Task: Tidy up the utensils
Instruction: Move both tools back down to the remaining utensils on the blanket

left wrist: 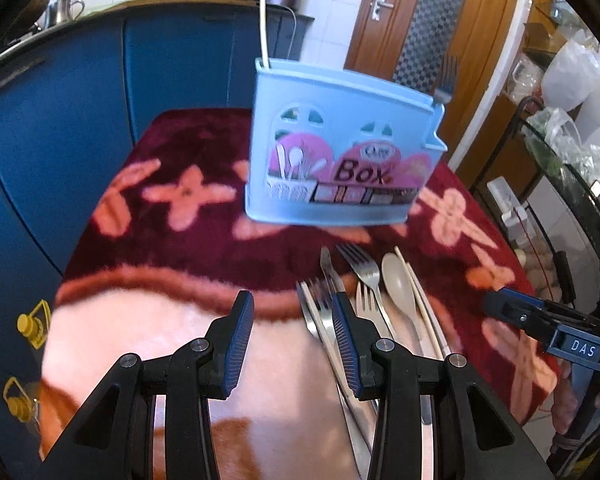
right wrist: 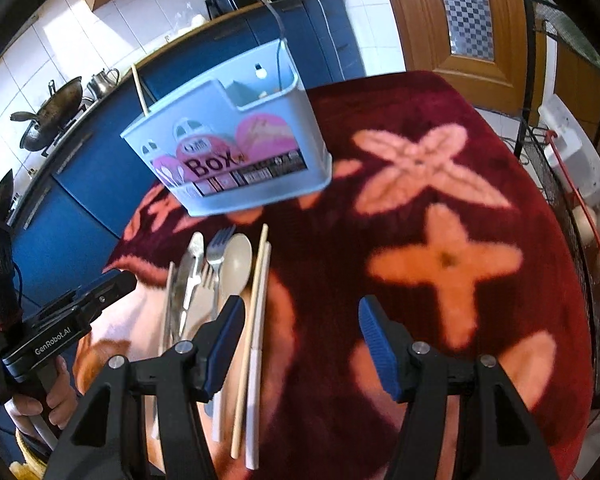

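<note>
Utensils lie loose in a bundle on the red flowered cloth (right wrist: 440, 208) that covers the table, near its front edge and just in front of the pale blue holder (left wrist: 340, 152). Holder: upright on the cloth, marked "Box", already containing one chopstick (left wrist: 263, 28) at its left end and a fork (left wrist: 446, 76) at its right end, tines up. Bundle, seen from the right wrist camera, left to right: a knife (right wrist: 192, 264), two forks (right wrist: 217, 252), a beige spoon (right wrist: 236, 264) and a pair of chopsticks (right wrist: 256, 320), all lying roughly parallel with their working ends toward the holder and partly overlapping.

Left gripper (left wrist: 296, 344): low over the cloth, jaws spread and holding nothing, its right finger above the knife and fork handles. Right gripper (right wrist: 300, 344): jaws likewise spread and empty, its left finger just beside the chopsticks, the rest of it over bare cloth.

Step in hand, as judged: picking the next piece from the bundle. The chopsticks on the outer right edge appear the easiest to take, since nothing lies on them. A clean pick would pinch a single handle across its width, lift it clear of its neighbours, turn it upright, and lower it into an open compartment. The soft pile may let thin handles sink, so a low approach is advisable.
</note>
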The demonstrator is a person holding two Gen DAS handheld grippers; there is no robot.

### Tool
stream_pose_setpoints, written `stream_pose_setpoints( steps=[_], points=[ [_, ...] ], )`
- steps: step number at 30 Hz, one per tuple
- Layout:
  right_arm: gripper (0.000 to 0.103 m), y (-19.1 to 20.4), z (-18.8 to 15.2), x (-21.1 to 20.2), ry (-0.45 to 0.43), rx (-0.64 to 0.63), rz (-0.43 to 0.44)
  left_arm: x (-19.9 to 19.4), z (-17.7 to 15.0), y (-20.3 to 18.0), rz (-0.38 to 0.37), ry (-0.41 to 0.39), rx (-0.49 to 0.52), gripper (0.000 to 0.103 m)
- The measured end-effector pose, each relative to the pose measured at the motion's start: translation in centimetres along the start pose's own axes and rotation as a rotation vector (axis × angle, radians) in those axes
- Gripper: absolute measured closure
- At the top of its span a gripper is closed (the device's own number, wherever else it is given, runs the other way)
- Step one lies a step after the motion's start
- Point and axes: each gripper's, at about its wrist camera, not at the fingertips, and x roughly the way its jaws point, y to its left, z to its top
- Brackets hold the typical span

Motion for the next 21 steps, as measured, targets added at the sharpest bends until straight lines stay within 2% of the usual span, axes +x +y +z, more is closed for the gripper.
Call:
stream_pose_setpoints(
  steps=[10, 16, 21],
  points=[
    [0.041, -1.3, -1.4, 0.6, 0.027, 0.029, -0.002, 1.6, -1.6, -1.6, -0.023, 0.072, 0.043, 0.062],
    [0.041, -1.8, -1.9, 0.6, 0.026, 0.037, 0.007, 2.5, -2.2, -2.2, -0.031, 0.108, 0.06, 0.083],
    [0.041, -1.9, -2.2, 0.4, 0.02, 0.023, 0.009, 3.1, -2.5, -2.2, -0.034, 0.134, 0.047, 0.087]
  ],
)
